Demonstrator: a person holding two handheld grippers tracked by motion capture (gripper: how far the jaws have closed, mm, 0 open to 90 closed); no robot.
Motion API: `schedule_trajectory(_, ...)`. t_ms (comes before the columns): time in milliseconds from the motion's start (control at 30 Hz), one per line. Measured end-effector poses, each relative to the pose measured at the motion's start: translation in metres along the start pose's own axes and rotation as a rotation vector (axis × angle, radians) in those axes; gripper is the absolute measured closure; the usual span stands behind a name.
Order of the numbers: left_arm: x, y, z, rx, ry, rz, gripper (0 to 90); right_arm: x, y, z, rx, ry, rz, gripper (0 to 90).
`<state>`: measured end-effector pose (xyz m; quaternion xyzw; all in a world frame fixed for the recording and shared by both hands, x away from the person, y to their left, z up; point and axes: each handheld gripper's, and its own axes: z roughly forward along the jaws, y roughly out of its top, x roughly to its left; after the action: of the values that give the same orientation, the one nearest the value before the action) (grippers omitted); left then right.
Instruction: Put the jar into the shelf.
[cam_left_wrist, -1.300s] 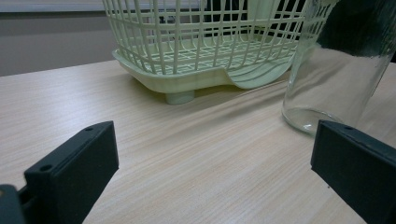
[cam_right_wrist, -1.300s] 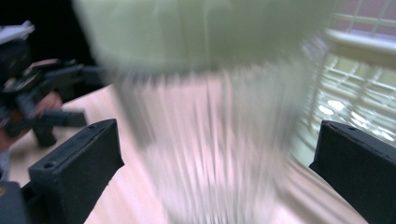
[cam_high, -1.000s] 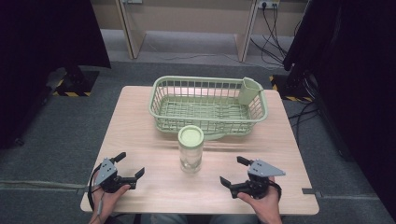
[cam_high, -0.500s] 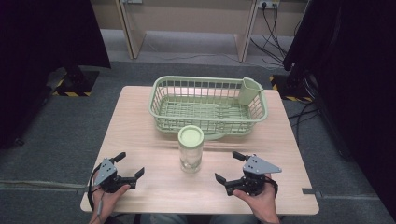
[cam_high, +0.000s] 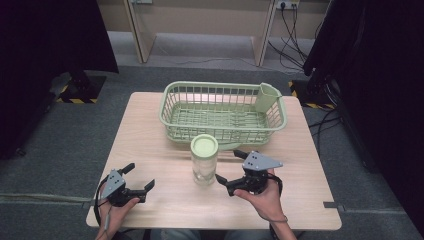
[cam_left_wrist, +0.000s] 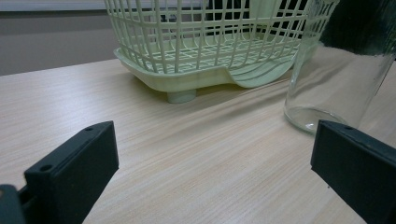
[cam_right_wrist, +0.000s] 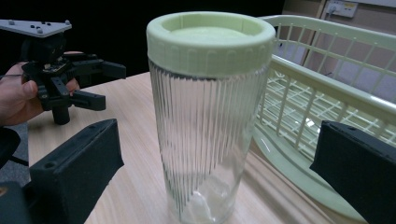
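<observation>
A ribbed clear glass jar with a pale green screw lid stands upright at the middle of the wooden table. My right gripper is open just right of it, its jaws pointing at the jar without touching it. In the right gripper view the jar stands close, between and a little beyond the open jaws. My left gripper is open near the table's front left, with nothing between its fingers. In the left gripper view the jar is ahead at the right.
A pale green plastic basket stands behind the jar, with a small cup holder at its far right corner. Its near rim passes close behind the jar. Bare wood lies at the table's left and right.
My right gripper has moved left and a little forward, closing in on the jar with its jaws still open. The left gripper and the jar have stayed put.
</observation>
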<state>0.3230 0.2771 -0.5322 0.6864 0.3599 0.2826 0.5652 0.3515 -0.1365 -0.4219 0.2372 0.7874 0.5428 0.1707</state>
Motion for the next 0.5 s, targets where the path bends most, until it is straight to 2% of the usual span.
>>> schedule_trajectory(267,0.0,0.0,0.0,0.0,0.0,0.0,0.4,-0.005,0.019,0.025,-0.011,0.035,-0.009,1.7)
schedule_trajectory(300,0.0,0.0,0.0,0.0,-0.001,0.0,0.4,-0.004,0.024,0.032,-0.01,0.046,-0.016,1.9)
schedule_trajectory(500,0.0,0.0,0.0,-0.001,-0.003,0.001,0.4,-0.004,0.031,0.049,-0.031,0.067,-0.024,5.7)
